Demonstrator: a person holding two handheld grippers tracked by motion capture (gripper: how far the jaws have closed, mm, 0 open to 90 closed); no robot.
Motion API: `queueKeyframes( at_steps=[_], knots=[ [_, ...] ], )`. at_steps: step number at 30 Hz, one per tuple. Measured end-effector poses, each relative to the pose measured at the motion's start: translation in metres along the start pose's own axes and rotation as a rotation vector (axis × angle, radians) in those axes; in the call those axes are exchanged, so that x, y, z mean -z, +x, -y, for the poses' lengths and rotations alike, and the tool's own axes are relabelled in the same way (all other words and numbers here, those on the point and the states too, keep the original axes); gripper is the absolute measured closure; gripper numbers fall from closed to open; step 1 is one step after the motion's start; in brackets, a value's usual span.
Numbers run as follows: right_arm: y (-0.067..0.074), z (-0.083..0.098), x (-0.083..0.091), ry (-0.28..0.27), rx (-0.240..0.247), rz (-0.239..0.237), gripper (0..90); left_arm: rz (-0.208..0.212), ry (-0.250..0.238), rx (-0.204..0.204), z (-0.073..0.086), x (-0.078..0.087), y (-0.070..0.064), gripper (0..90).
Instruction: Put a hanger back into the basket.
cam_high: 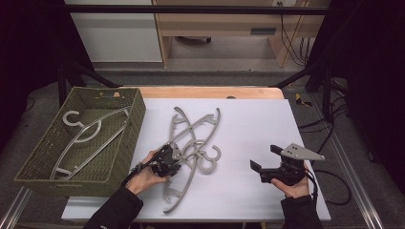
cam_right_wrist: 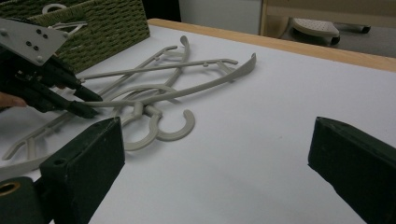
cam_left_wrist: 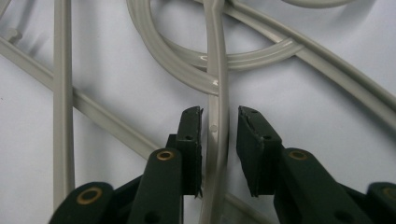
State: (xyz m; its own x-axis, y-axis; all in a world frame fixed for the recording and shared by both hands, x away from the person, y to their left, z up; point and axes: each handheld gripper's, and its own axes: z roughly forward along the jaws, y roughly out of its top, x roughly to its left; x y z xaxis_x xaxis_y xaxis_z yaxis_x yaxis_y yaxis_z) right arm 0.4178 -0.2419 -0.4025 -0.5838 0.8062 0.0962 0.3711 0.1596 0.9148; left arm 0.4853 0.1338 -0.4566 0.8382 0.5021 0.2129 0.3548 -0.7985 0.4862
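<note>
Several grey plastic hangers (cam_high: 191,138) lie tangled on the white board (cam_high: 253,119), left of its middle. My left gripper (cam_high: 177,156) reaches into the pile from the left. In the left gripper view its jaws (cam_left_wrist: 219,119) straddle one thin hanger bar (cam_left_wrist: 217,70); a small gap shows on each side of the bar, so the pads do not press it. My right gripper (cam_high: 264,156) hovers open and empty over the board's right part. From the right gripper view, the pile (cam_right_wrist: 177,88) and the left gripper (cam_right_wrist: 91,105) lie ahead of the wide jaws (cam_right_wrist: 215,140).
A green woven basket (cam_high: 131,124) stands at the left edge of the board with one grey hanger (cam_high: 90,131) in it. It appears at the far left in the right gripper view (cam_right_wrist: 107,32). The wooden table edge (cam_high: 210,92) runs behind the board.
</note>
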Motion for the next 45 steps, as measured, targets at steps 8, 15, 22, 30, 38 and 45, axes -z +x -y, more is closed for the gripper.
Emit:
queueKeyframes(
  at_steps=[8,15,22,30,38,45],
  knots=[
    [0.0,0.0,0.0,0.005,0.001,-0.005,3.9,-0.024,0.019,-0.026,-0.005,-0.001,-0.007,80.8],
    [0.0,0.0,0.0,0.003,0.002,0.0,3.9,-0.01,-0.061,0.006,-0.007,0.013,-0.009,81.5],
    [-0.001,0.0,0.002,-0.002,0.0,-0.001,4.0,0.01,-0.134,0.042,-0.006,0.033,-0.005,81.7],
    [-0.002,0.0,0.003,-0.002,0.002,-0.001,4.0,0.005,-0.185,0.038,-0.005,0.06,-0.001,82.0],
    [-0.002,-0.001,0.005,-0.006,0.0,-0.001,4.0,-0.005,-0.26,0.059,-0.004,0.085,-0.002,82.1],
    [-0.002,-0.001,0.005,-0.008,-0.003,0.002,3.8,-0.004,-0.33,0.101,-0.003,0.11,0.0,82.1]
  ],
)
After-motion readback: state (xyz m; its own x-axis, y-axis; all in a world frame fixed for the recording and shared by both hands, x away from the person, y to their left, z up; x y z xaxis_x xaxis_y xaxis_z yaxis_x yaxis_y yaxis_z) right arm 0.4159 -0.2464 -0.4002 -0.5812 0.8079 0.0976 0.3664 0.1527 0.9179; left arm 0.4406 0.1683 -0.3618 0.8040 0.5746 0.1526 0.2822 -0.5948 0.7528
